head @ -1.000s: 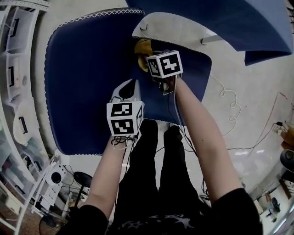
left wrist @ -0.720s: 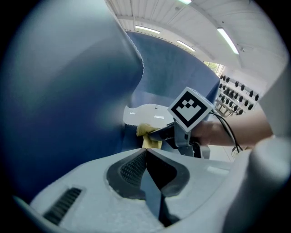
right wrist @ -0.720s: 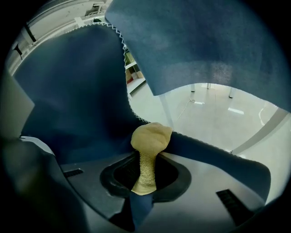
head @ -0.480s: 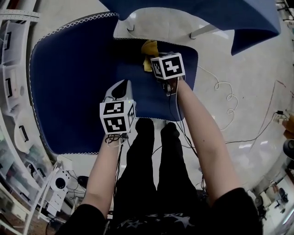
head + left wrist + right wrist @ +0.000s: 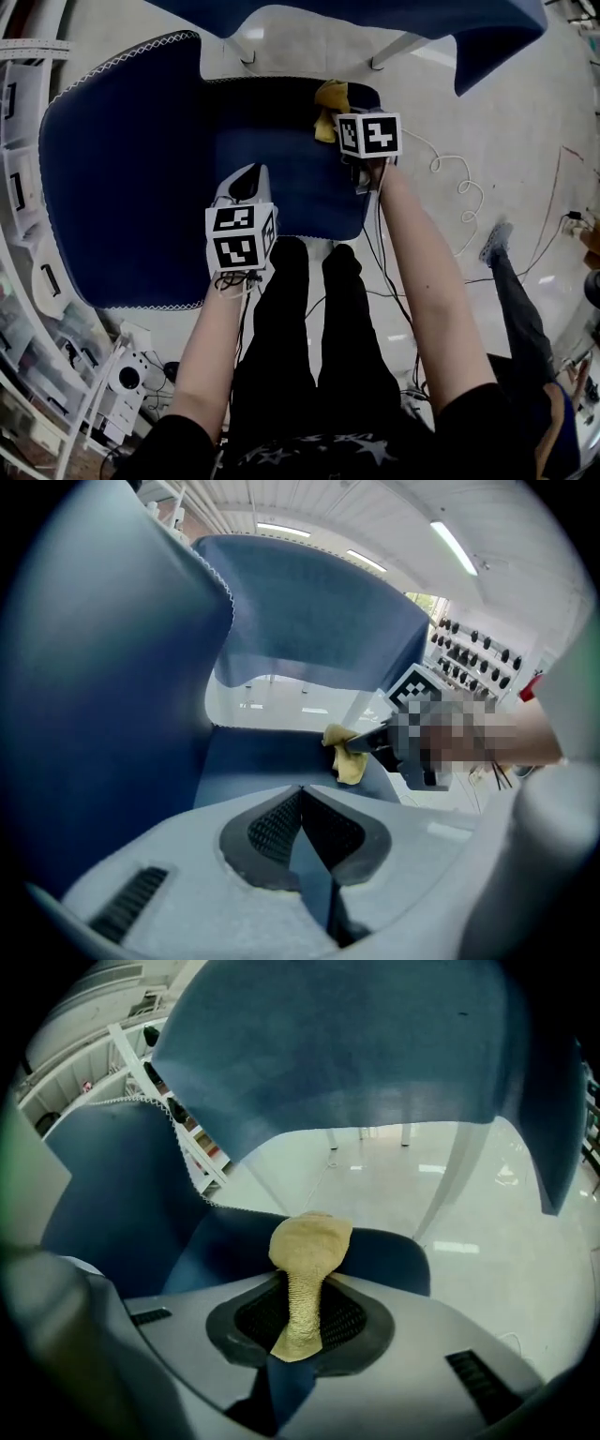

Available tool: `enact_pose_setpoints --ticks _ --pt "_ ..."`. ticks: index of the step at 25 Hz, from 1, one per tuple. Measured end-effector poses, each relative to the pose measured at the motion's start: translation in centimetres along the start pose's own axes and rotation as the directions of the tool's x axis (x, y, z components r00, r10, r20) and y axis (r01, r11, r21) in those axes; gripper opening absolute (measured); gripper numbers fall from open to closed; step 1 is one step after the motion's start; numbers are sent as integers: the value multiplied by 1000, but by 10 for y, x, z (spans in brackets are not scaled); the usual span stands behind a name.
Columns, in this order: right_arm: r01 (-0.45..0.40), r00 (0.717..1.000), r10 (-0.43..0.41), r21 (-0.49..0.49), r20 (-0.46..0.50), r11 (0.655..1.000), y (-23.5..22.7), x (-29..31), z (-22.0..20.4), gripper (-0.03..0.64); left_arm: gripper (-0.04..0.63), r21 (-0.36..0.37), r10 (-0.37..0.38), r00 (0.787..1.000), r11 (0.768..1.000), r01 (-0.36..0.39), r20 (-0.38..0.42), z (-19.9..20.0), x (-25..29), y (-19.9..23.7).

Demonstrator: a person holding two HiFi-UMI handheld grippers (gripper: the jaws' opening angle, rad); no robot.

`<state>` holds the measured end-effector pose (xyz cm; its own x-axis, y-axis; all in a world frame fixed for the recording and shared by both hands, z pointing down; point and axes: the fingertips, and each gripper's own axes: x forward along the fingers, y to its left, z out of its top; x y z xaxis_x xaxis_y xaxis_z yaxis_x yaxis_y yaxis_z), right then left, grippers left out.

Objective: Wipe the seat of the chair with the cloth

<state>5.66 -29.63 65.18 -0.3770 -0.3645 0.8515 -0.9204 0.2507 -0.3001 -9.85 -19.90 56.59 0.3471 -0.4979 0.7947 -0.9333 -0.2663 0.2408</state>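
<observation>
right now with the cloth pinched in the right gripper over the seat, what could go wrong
1. The yellow cloth is held by the right gripper as a narrow bunched strip. A hard drag could pull it out, or the jaws might scrape the blue seat.
2. The left gripper, shut and empty, hangs over the seat's near part. A stroke toward the person could bump it.
</observation>
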Motion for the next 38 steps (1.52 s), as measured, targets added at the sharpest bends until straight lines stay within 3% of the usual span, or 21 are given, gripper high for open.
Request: enact_pose_setpoints --ticks 11,19,24,31,35,38 --pt "109 994 -109 44 -21 993 -82 -49 -43 66 20 24 2 1000 1000 -2 -6 -8 5 -38" --pt "37 999 -37 -1 -27 999 -78 -72 -52 66 20 -11 51 998 999 -51 37 -13 -11 -58" --pt "-74 997 70 -90 -45 993 -32 -71 -43 66 20 -81 110 992 991 -105 59 -22 -38 -56" --pt "-232 972 223 -152 -74 961 76 -40 -33 66 20 -168 185 981 970 -174 52 -48 -65 -18" --pt "-293 955 283 -152 -84 944 133 -12 -28 66 20 -204 200 979 961 -188 40 -52 -61 16" --pt "-335 941 323 -151 -97 930 168 8 -27 66 20 -249 169 985 956 -154 39 -51 -53 30"
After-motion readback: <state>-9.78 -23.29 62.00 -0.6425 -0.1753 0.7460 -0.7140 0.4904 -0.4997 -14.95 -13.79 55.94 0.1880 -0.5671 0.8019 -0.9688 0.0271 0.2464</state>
